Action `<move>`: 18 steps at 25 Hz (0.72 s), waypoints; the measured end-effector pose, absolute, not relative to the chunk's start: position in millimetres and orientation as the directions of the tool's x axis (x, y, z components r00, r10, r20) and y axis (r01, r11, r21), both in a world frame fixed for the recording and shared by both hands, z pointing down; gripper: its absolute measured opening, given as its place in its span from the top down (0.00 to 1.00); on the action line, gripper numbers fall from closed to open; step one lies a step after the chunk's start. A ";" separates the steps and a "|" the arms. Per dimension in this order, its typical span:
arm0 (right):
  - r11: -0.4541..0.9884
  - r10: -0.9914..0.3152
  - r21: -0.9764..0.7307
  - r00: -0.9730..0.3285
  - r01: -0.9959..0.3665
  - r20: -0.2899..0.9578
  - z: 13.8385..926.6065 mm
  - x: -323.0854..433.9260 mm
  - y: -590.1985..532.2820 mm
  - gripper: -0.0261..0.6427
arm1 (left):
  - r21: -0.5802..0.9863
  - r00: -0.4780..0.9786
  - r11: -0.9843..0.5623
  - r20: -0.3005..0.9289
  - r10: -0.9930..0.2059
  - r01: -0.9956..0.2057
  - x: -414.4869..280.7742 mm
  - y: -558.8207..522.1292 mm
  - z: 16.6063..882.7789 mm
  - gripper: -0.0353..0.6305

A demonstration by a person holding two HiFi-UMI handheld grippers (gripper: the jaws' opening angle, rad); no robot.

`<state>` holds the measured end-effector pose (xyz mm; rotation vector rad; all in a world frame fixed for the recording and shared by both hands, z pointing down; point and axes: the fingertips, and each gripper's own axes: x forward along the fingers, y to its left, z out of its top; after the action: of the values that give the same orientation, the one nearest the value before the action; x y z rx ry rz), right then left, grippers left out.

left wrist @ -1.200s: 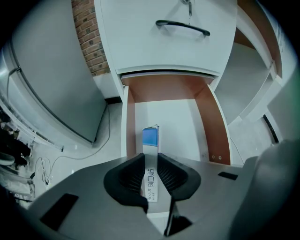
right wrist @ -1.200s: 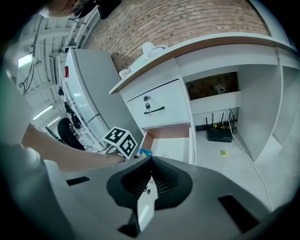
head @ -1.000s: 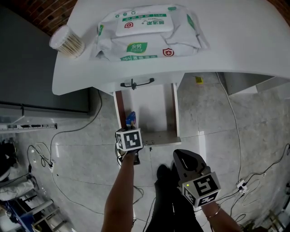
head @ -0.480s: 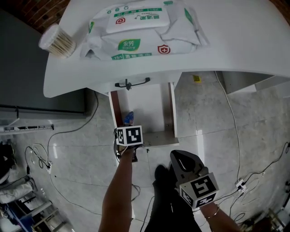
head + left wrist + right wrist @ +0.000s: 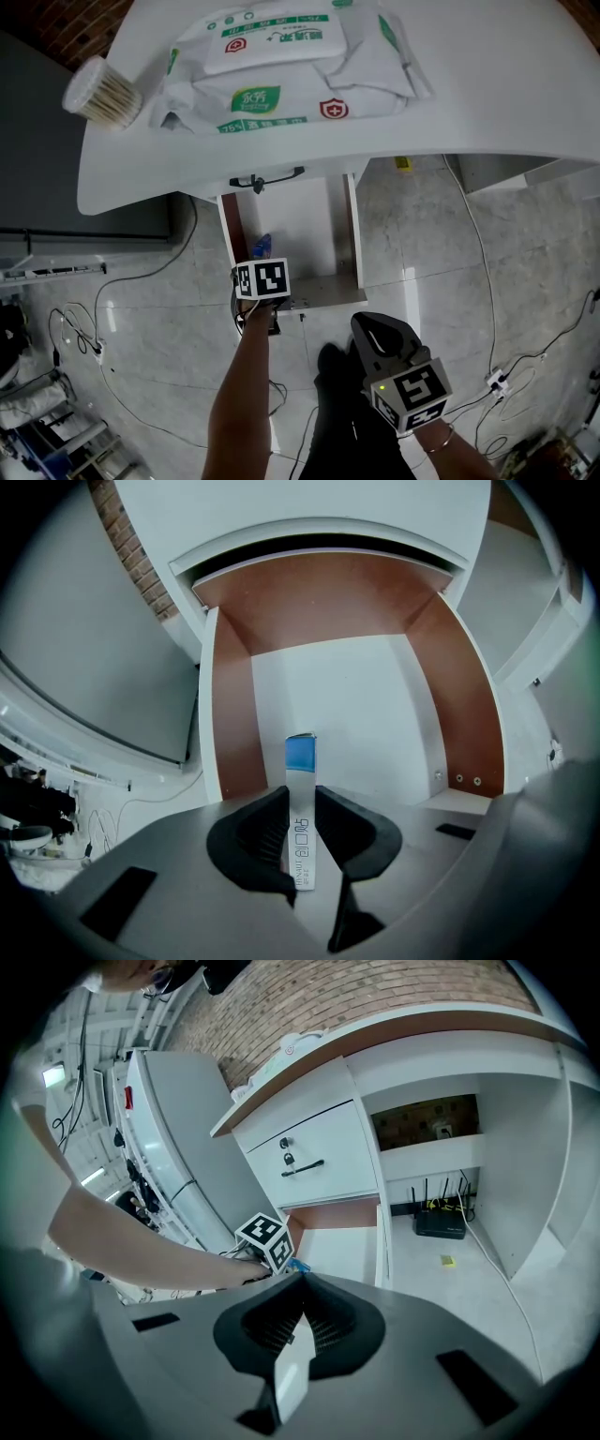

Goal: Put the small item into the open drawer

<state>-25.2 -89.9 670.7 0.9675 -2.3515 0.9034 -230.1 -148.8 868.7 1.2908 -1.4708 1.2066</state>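
My left gripper [image 5: 300, 803] is shut on a slim white box with a blue end [image 5: 300, 761], held upright between the pads. It hangs over the front left part of the open drawer [image 5: 375, 700], which has a white floor and brown side walls. In the head view the left gripper [image 5: 262, 267] sits at the open drawer's [image 5: 314, 230] front left corner, and the box's blue tip [image 5: 262, 246] shows beyond the marker cube. My right gripper [image 5: 373, 328] hangs lower right, away from the drawer, its jaws [image 5: 300, 1299] shut with nothing between them.
Packs of wet wipes [image 5: 281, 66] and a jar of cotton swabs [image 5: 101, 94] lie on the white desk top. Above the open drawer is a closed one with a black handle [image 5: 267, 178]. Cables run over the tiled floor, and a router [image 5: 441, 1222] stands under the desk.
The whole scene has slid a little left and down in the head view. The left gripper stays at the drawer's front left corner with the box; the right gripper has hardly moved.
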 end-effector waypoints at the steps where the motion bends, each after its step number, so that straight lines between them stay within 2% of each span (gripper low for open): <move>1: 0.542 -0.450 -0.403 -0.659 -0.738 0.602 671.0 -26.1 -90.0 0.95 | -0.140 -0.140 0.015 0.969 -0.205 -0.990 -230.1 -149.7 869.4 0.80; 8: 0.552 -0.441 -0.399 -0.663 -0.732 0.606 669.5 -29.9 -92.1 0.95 | -0.135 -0.136 0.016 0.968 -0.213 -0.991 -232.9 -150.7 870.6 0.79; 12: 0.545 -0.441 -0.406 -0.663 -0.733 0.605 669.8 -29.8 -92.0 0.95 | -0.076 -0.083 0.038 0.970 -0.230 -0.996 -229.1 -152.1 868.1 0.70; 18: 0.558 -0.434 -0.400 -0.666 -0.727 0.607 661.9 -28.5 -92.8 0.95 | -0.045 -0.051 0.028 0.961 -0.272 -0.999 -221.6 -150.1 854.9 0.64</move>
<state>-28.5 -92.8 661.9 0.9378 -2.3519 0.8942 -221.6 -150.1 854.9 1.3696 -1.4582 1.0853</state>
